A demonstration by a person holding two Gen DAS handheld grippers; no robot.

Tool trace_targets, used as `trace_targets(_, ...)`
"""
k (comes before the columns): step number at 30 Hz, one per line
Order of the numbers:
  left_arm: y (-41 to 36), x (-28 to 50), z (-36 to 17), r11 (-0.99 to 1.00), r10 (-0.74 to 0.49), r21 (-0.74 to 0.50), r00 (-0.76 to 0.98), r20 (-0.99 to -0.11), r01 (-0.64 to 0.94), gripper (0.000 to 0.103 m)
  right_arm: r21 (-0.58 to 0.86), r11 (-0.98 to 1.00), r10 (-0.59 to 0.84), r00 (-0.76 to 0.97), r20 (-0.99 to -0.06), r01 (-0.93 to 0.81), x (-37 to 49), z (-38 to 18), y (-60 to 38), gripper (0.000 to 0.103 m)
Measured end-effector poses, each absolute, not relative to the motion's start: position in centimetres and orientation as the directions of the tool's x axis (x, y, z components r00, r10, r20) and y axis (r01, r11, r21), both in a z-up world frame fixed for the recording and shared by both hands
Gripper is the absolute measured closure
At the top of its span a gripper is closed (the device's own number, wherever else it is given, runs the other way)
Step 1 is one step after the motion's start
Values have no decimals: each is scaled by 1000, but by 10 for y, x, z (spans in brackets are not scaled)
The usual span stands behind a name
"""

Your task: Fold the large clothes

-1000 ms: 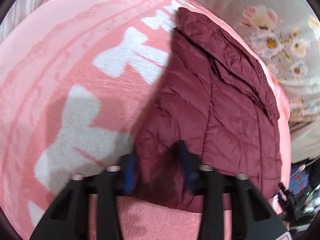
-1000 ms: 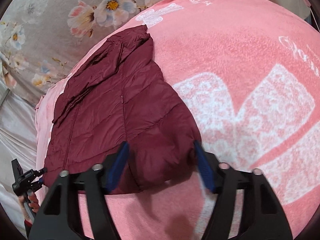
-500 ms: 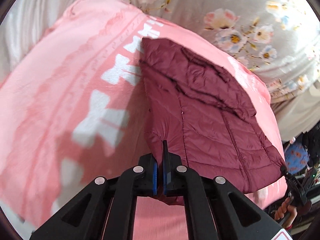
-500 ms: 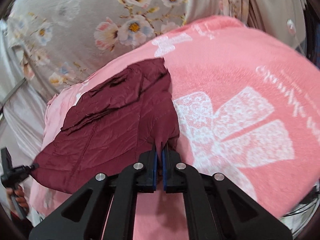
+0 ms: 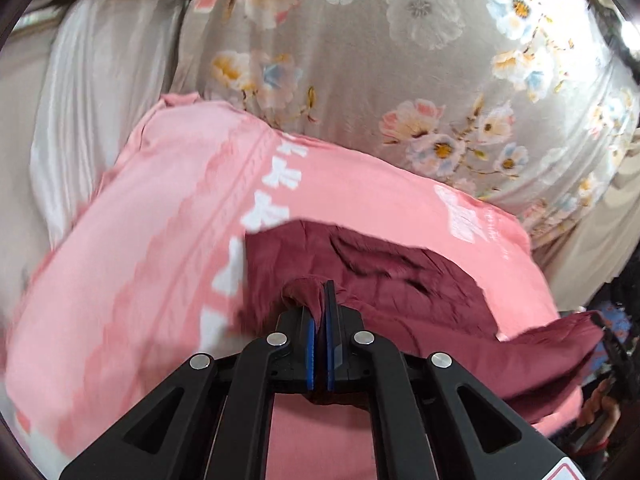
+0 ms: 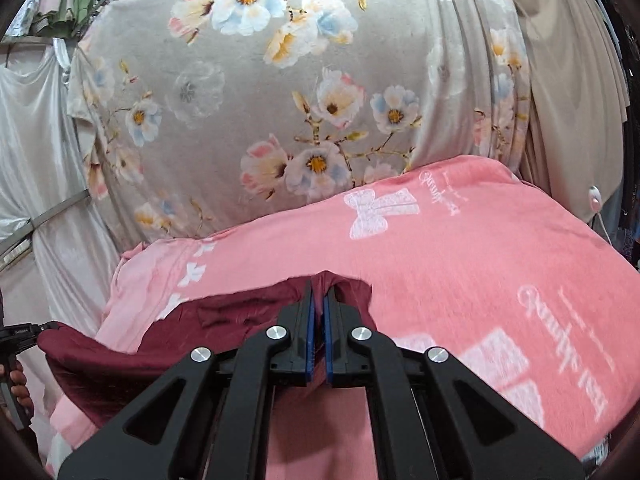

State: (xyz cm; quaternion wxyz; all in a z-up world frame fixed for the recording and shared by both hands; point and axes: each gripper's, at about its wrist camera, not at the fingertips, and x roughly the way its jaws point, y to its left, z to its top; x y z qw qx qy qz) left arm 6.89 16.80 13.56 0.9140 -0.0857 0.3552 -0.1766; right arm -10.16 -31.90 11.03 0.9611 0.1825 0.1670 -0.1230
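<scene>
Left wrist view: the left gripper [image 5: 320,312] is pressed together, and a bunched fold of the maroon jacket [image 5: 384,276] is pinched between its blue pads [image 5: 310,354]. The rest of the garment is spread ahead of and to the right of the fingertips on the pink blanket [image 5: 160,248]. Its far portion lies flat. Its near edge is raised off the blanket and runs off to the right toward the other hand, where a lifted corner is seen at the frame edge. The hem itself is blurred, so the pinched corner is probably a bottom corner, but this cannot be confirmed.

Right wrist view: the right gripper [image 6: 318,300] is likewise closed, with the jacket [image 6: 224,312] clamped at its fingertips. From here the cloth extends ahead and to the left, sagging between the two holds. The blanket [image 6: 460,256] lies bare ahead and to the right, with the floral curtain [image 6: 280,80] behind it.

The held edge is judged to run left to right between the two grippers, with the body of the garment lying forward of both. Neither hand is clearly nearer. The fold is therefore expected to be carried forward, away from the holder, with both holds moved together and level.
</scene>
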Motion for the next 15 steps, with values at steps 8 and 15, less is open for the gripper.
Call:
trace_targets(8, 105, 199, 84, 977, -206, -116, 660, -722, 179, 97, 328, 874, -165, 854, -494, 358, 28, 64, -360, 100)
trace_targets(15, 94, 266, 28, 989, -140, -83, 619, -773, 119, 90, 392, 834, -162, 851, -499, 389, 75, 29, -382, 88)
